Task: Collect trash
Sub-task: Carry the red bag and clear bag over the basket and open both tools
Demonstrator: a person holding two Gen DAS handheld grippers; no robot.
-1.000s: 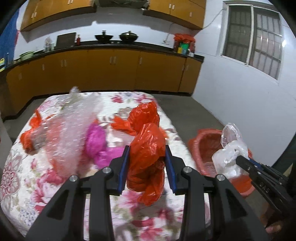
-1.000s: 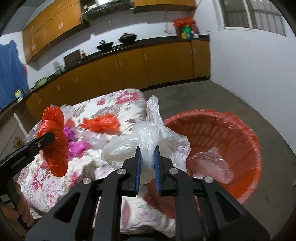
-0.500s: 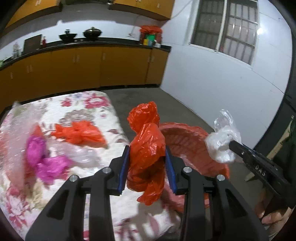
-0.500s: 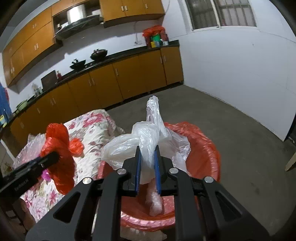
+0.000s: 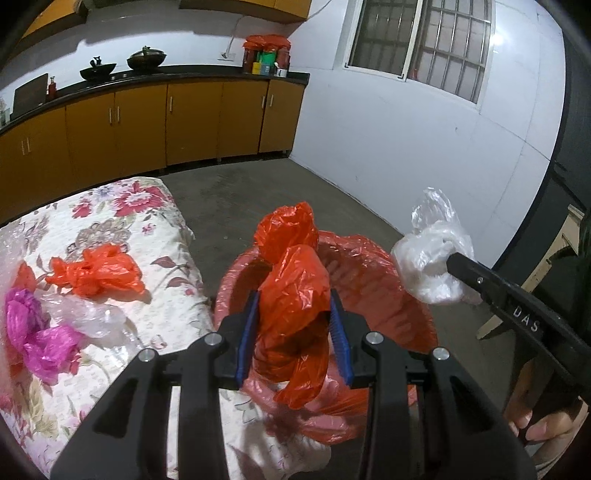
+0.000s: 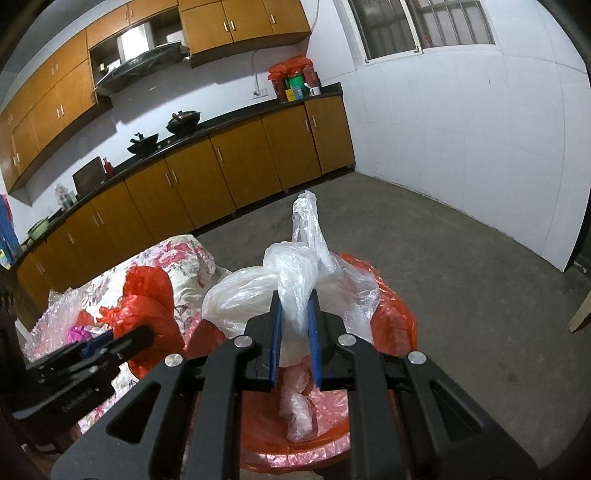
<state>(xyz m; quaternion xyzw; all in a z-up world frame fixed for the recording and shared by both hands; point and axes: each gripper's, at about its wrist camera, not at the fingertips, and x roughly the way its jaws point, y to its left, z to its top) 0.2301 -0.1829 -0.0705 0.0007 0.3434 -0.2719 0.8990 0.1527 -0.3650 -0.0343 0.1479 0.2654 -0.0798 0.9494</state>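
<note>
Trash: my left gripper (image 5: 293, 334) clamped a red bag (image 5: 293, 295), my right gripper (image 6: 295, 332) a clear bag (image 6: 291, 288), both poised above the red bin (image 5: 384, 291) for dropping.

Far ahead of the claw, a run of orange-brown base cabinets (image 5: 140, 125) stands under a dark countertop (image 6: 236, 123), with two black woks (image 5: 146, 59) on it and a cluster of red and green containers (image 5: 266, 55) at its right end. Upper cabinets (image 6: 243, 22) and a range hood (image 6: 144, 66) hang above. To the right, a barred window (image 5: 421, 40) sits in the white wall (image 5: 406, 147). Bare concrete floor (image 6: 461, 266) stretches ahead.
</note>
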